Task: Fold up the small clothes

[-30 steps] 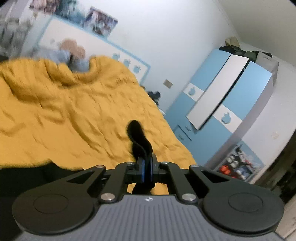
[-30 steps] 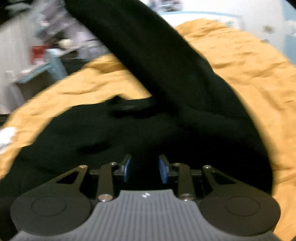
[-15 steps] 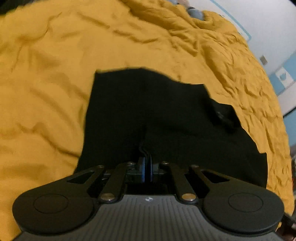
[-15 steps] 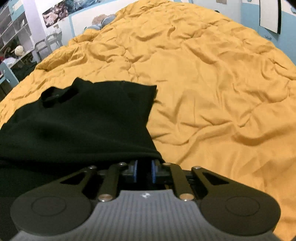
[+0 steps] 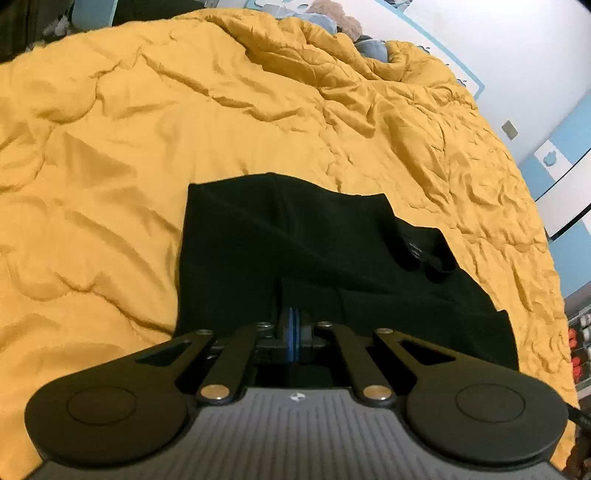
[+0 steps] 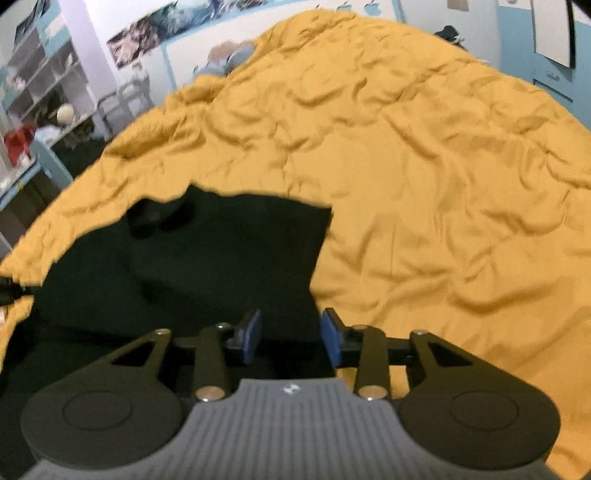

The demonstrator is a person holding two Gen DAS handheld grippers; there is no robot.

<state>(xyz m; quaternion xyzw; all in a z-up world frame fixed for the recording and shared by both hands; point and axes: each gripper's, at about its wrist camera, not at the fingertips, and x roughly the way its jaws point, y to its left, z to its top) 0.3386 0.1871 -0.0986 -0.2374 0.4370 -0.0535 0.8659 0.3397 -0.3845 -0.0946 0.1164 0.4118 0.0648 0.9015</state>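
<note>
A: What is seen first, going by size?

B: A bed covered by a rumpled mustard-yellow quilt (image 5: 258, 122) is seen filling both views. A black garment (image 5: 295, 243) is laid flat on it, close in front of both tongs, with a folded layer lying over the lower one.

A: Can any writing be read?

B: A small label (image 5: 415, 252) is seen inside the collar (image 5: 428, 254) of the garment, on its far right in the left view, but its print cannot be read (too small and faint). On the body of each tool a small white logo (image 5: 297, 396) is stamped; no letters can be made out. Pale apple-shaped decals (image 6: 371, 8) are seen on the far wall in the right view.

A: How are the tongs set?

B: The left tongs (image 5: 293, 330) are pressed together, blue pads nearly touching, and a fold at the near edge of the garment appears to be pinched between them. The right tongs (image 6: 290, 334) are held apart with a clear gap, nothing gripped; the garment's near right edge lies in that gap beneath the blue pads (image 6: 252, 332).

A: Anything smaller?

B: Shelves (image 6: 44, 92) with clutter are seen at far left in the right view (blurred).
</note>
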